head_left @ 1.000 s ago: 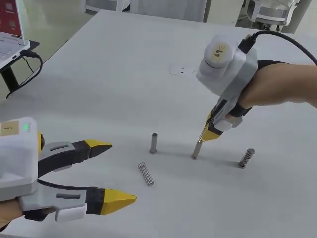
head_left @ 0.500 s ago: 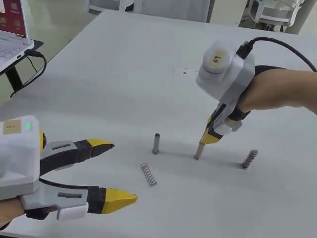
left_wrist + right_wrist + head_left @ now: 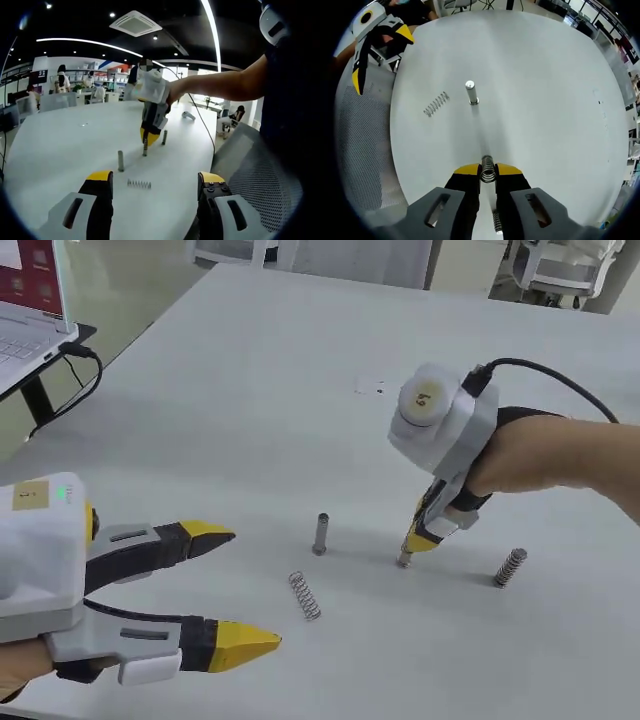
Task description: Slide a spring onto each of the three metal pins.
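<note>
Clearly, right gripper (image 3: 488, 172) clenched on spring (image 3: 488, 168) (coil seen end-on between yellow tips in right gripper view); head view puts those tips at top of middle pin (image 3: 404, 558). Left gripper (image 3: 250, 588) released, jaws wide, low left. Near bare pin (image 3: 321, 534), loose spring (image 3: 305, 595) lies flat. Far right, third pin (image 3: 511, 566) already wears spring.

Open-plan office, white worktable (image 3: 250, 360), pale floor (image 3: 130, 280).
Laptop (image 3: 25, 300) on a stand off table's left edge, black cable (image 3: 80, 375) hanging beside it. White chairs (image 3: 555, 265) past far edge; grey mesh chair (image 3: 260, 170) by table's edge. Black ceiling (image 3: 90, 20) w/ LED strips (image 3: 212, 35), AC vent (image 3: 140, 23). People (image 3: 62, 80) at desks in bkgd.
</note>
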`<state>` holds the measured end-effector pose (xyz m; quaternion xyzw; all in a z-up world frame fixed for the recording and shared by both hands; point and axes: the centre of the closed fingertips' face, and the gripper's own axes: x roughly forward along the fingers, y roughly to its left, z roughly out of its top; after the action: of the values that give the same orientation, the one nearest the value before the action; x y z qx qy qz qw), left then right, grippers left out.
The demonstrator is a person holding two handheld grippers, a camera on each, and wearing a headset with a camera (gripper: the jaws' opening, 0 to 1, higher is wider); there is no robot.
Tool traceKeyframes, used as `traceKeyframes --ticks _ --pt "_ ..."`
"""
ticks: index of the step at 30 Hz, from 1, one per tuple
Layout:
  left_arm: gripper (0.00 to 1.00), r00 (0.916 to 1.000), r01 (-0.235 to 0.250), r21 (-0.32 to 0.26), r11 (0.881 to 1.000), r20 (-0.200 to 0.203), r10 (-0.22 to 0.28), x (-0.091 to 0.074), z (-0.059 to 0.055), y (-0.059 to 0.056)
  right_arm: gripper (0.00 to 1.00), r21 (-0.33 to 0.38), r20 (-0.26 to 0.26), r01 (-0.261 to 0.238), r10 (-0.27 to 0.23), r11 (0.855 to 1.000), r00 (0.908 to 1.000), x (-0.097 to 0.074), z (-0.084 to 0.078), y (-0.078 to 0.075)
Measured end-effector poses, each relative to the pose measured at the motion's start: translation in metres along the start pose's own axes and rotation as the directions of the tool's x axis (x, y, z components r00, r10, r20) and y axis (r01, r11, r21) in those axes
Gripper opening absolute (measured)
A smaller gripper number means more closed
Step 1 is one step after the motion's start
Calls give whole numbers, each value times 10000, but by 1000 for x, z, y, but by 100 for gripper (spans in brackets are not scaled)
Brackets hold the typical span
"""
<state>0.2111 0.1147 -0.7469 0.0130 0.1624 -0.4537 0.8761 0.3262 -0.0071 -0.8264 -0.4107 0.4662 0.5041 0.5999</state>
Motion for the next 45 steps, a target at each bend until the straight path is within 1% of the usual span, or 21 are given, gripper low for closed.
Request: traceKeyframes --ticks 4,9,14,20,27,34,40,45 --pt "64 10000 15 18 10000 -42 -15 0 -1 -2 9 -81 -178 28 -29 10000 9998 8 -2 3" --pt "64 10000 -5 -3 10000 3 5 -1 -1 -3 9 -156 -254 45 -49 9999 9997 15 -5 4" --pt "64 10000 -22 -11 10000 -41 22 -2 -3 -4 9 -161 -174 95 -98 9998 9998 18 -5 1" --pt "63 10000 -23 -19 10000 -32 23 -2 -3 -4 10 -281 -281 65 -73 9996 9996 20 -8 1" --pt "63 10000 -50 -48 10000 -25 50 -2 -4 -4 14 -172 -148 73 -75 9998 9999 20 -10 0" --pt "63 10000 -35 -53 10000 -54 35 -2 -4 -4 15 174 -24 144 -144 9997 9999 16 -21 -2" --pt "63 10000 7 -42 10000 -70 -7 -1 -3 -4 15 411 66 206 -209 9989 9998 11 -31 2" --pt "64 9999 58 -16 10000 -91 -59 1 -2 -5 16 554 125 197 -204 9983 9997 11 -38 9"
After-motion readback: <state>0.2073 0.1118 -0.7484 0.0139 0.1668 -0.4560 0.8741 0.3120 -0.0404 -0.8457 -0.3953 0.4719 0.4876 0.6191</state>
